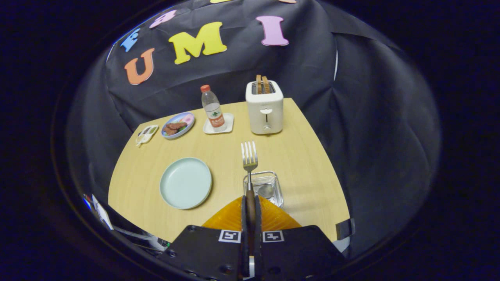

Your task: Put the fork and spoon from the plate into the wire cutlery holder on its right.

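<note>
A wooden table stands against black cloth booth walls. At the far edge, a white toaster w/ two brown slices upright in its slots. Just beside it, a clear bottle w/ an orange cap stands on a small white square tray. Next along, a blue-rimmed dish holds brown food. Near that, by the table's edge, a small white dish; contents too small to tell.

gripper body: two flat black plates lower centre of the frame, dark screws along their lower edges, one square black-and-white marker tag at each plate's inner top corner. Orange ribbed wedge pads ahead of the plates, narrow dark fingers running up between.
</note>
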{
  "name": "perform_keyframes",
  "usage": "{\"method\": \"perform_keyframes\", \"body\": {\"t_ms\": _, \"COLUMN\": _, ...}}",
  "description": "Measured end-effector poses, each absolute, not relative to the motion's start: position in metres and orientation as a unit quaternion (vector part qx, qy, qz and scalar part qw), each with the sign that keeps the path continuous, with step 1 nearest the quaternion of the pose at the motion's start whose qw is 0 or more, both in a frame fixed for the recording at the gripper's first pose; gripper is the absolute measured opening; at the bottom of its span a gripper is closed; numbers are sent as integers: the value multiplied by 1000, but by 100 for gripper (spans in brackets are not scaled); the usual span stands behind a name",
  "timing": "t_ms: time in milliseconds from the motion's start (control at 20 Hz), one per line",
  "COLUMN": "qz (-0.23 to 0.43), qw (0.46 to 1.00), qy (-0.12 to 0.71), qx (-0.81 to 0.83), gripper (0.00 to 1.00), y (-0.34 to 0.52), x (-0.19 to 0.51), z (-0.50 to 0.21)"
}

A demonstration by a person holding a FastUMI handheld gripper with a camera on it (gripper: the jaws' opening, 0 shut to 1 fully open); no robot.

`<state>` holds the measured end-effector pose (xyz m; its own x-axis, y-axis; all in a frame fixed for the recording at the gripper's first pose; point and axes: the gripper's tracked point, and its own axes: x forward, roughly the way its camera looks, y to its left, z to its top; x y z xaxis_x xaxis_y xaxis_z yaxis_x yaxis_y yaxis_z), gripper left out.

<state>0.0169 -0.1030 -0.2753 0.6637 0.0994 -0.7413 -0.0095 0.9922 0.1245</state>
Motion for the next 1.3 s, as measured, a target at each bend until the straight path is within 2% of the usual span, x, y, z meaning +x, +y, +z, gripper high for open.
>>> {"method": "perform_keyframes", "body": {"t_ms": 550, "qz": 29, "qw": 868, "qy": 490, "qx": 78, "gripper": 7, "y": -110, "x": -5, "z": -321}}
{"method": "perform_keyframes", "body": {"t_ms": 750, "qz": 25, "qw": 875, "qy": 477, "qx": 78, "gripper": 8, "y": -114, "x": -2, "z": -313}}
{"method": "perform_keyframes", "body": {"t_ms": 800, "qz": 25, "qw": 878, "qy": 471, "qx": 78, "gripper": 11, "y": -115, "x": -3, "z": -309}}
{"method": "perform_keyframes", "body": {"t_ms": 950, "qz": 24, "qw": 891, "qy": 447, "qx": 74, "gripper": 8, "y": -118, "x": 2, "z": -294}}
{"method": "perform_keyframes", "body": {"t_ms": 1050, "qz": 25, "qw": 896, "qy": 439, "qx": 65, "gripper": 19, "y": -118, "x": 4, "z": -287}}
{"method": "perform_keyframes", "body": {"t_ms": 1100, "qz": 28, "qw": 899, "qy": 431, "qx": 65, "gripper": 20, "y": -116, "x": 6, "z": -286}}
{"method": "perform_keyframes", "body": {"t_ms": 1150, "qz": 34, "qw": 901, "qy": 428, "qx": 64, "gripper": 26, "y": -112, "x": 5, "z": -284}}
{"method": "perform_keyframes", "body": {"t_ms": 1200, "qz": 36, "qw": 902, "qy": 425, "qx": 62, "gripper": 36, "y": -109, "x": 7, "z": -283}}
{"method": "perform_keyframes", "body": {"t_ms": 1300, "qz": 40, "qw": 904, "qy": 420, "qx": 63, "gripper": 44, "y": -100, "x": 8, "z": -281}}
